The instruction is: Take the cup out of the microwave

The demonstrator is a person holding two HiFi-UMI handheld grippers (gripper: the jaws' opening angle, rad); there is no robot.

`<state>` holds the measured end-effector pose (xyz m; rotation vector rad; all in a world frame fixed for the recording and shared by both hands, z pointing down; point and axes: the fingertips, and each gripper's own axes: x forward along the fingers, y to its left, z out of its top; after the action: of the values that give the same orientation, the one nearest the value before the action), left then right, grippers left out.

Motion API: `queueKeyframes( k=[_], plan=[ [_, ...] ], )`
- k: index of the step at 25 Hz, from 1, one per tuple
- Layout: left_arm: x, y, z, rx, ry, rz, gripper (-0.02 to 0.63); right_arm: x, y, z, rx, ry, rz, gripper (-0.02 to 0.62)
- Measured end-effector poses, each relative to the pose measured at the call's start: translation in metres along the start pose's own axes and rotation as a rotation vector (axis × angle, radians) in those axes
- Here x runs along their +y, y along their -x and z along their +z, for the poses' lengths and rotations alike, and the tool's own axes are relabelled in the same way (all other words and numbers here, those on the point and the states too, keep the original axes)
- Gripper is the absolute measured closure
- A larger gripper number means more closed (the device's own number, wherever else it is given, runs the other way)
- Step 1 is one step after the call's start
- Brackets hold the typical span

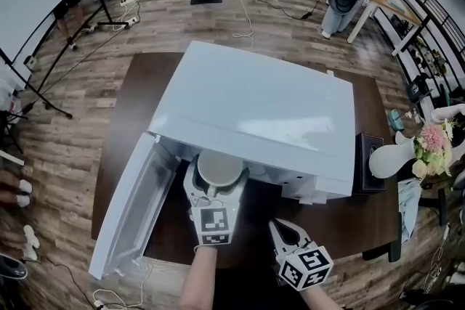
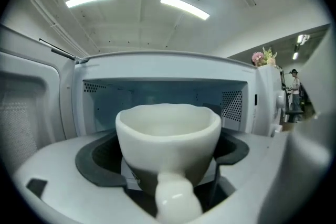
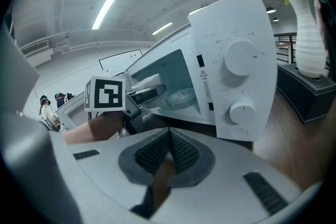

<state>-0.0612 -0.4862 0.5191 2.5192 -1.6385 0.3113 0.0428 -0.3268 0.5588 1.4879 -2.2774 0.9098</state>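
The white microwave [image 1: 269, 112] stands on a dark table [image 1: 123, 156] with its door [image 1: 131, 210] swung open to the left. Just outside the cavity mouth, my left gripper [image 1: 218, 186] is shut on a white cup [image 1: 220, 167]. In the left gripper view the cup [image 2: 168, 131] fills the space between the dark pads [image 2: 97, 160], its handle [image 2: 176, 199] pointing back at the camera and the cavity [image 2: 157, 94] behind it. My right gripper [image 1: 282, 230] hovers low in front of the microwave's control side, shut with nothing in it; its pads [image 3: 181, 149] touch.
The control panel with two knobs [image 3: 239, 57] is close on the right. A white vase of flowers [image 1: 396, 156] and a black box [image 1: 367, 152] stand at the table's right end. The glass turntable [image 3: 178, 97] lies inside the cavity. Cables and stands are on the wooden floor.
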Motion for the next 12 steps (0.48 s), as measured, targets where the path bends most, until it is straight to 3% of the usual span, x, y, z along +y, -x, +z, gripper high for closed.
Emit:
queueKeyframes(
  k=[12],
  plan=[
    [-0.012, 0.069, 0.000, -0.002, 0.024, 0.064, 0.104, 0.010, 0.033, -0.013, -0.014, 0.043, 0.060, 0.601]
  ],
)
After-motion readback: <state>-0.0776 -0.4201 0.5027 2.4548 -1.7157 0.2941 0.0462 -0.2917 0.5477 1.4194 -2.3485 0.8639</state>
